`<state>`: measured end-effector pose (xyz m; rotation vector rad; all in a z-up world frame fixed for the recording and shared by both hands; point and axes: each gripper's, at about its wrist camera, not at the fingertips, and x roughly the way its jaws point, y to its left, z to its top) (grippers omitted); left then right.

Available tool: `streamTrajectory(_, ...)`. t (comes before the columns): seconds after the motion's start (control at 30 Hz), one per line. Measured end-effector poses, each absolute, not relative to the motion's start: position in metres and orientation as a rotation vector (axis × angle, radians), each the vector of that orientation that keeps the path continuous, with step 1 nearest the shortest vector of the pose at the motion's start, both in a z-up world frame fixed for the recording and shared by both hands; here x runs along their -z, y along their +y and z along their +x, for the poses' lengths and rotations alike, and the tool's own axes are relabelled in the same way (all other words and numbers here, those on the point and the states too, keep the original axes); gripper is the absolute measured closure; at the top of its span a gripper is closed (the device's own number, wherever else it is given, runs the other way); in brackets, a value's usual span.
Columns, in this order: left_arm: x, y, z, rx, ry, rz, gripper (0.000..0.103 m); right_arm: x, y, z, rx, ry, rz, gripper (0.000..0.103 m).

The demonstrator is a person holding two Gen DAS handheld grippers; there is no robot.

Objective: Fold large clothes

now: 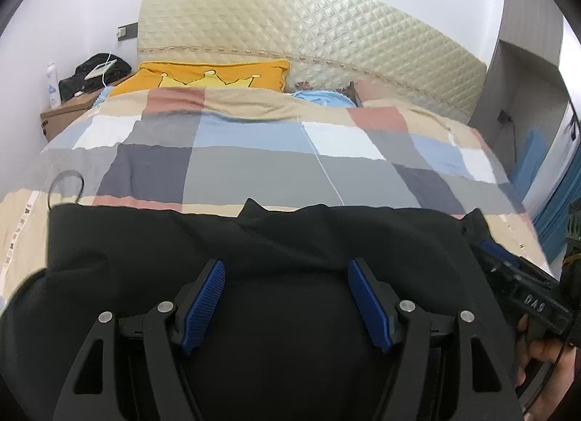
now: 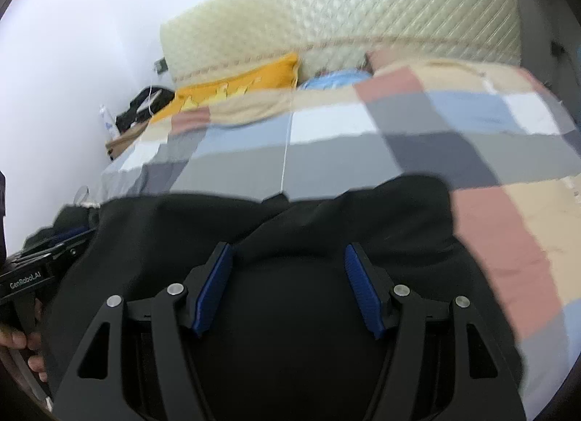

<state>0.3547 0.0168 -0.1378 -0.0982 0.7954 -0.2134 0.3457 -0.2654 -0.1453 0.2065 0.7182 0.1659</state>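
Jaws wide on both my left gripper (image 1: pixel 287 268) and right gripper (image 2: pixel 288 254), over black garment (image 1: pixel 145 250) on bed (image 1: pixel 254 156); pillow (image 1: pixel 203 74) at 11 o'clock.

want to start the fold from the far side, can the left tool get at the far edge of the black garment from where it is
Probably yes. The left tool is open above the black garment, and nothing lies between it and the garment's far edge on the patchwork quilt. The right tool sits off to the side.
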Motion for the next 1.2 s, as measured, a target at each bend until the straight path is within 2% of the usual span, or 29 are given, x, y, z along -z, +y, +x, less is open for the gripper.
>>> streamTrajectory(0.07,0.129,0.023,0.348,0.157,0.777,-0.076,0.033,0.137,-0.268,0.341,-0.179,0.699,0.196,0.03)
streamTrajectory(0.23,0.125,0.034,0.336,0.011,0.766,0.093,0.033,0.137,-0.283,0.331,-0.153,0.716,0.143,0.025)
streamTrajectory(0.5,0.149,0.049,0.337,0.034,0.792,0.073,0.028,0.177,-0.296,0.334,-0.17,0.758,0.166,0.02)
streamTrajectory(0.67,0.15,0.051,0.334,0.039,0.798,0.047,0.028,0.174,-0.292,0.329,-0.127,0.751,0.148,0.019)
streamTrajectory(0.83,0.126,0.058,0.305,0.029,0.756,-0.037,0.028,0.142,-0.289,0.305,-0.09,0.696,0.122,0.019)
streamTrajectory(1.2,-0.009,0.045,0.175,0.008,0.546,0.012,0.028,0.015,-0.271,0.187,-0.145,0.505,0.145,0.018)
